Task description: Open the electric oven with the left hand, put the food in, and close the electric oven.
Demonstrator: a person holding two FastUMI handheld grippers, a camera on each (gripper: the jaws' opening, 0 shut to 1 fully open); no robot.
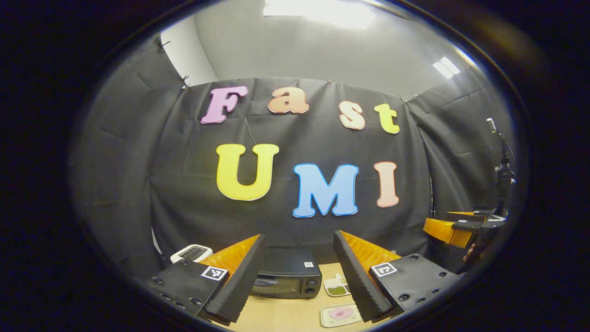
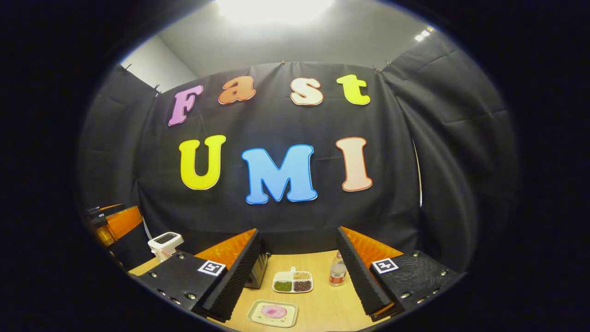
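Light wooden table [image 2: 322,304] runs along the near bottom of both views, black cloth wall behind it. Black boxy electric oven [image 1: 288,274] with a glass door sits far on the table against the wall, door closed; in the left gripper view it lies ahead between the two fingers, well apart from them. In the right gripper view only the oven's right end [image 2: 260,269] peeks out behind that gripper's left finger.

Left gripper [image 1: 299,281]: jaws wide apart, nothing between them, held above the table. Right gripper [image 2: 297,276]: jaws wide apart too, gripping nothing.

White toaster-like appliance [image 2: 164,244] stands far left, left of the oven; its top also shows in the left gripper view [image 1: 191,252].

Pale rectangular tray with a pink round piece of food [image 2: 273,313] lies near, right of the oven and closer than it, between the right gripper's fingers in its view; in the left gripper view it sits low beside the right finger [image 1: 341,315].

White divided dish with green, tan and dark fillings [image 2: 293,281] sits just beyond the tray; the left gripper view shows part of it [image 1: 336,287], the green section visible.

Small clear bottle with a red label [image 2: 338,272], upright, right of the dish, in the right gripper view.

The left gripper view also shows the other gripper at far right edge with a hand [image 1: 474,252] below it; the right gripper view shows the other gripper at its far left edge.
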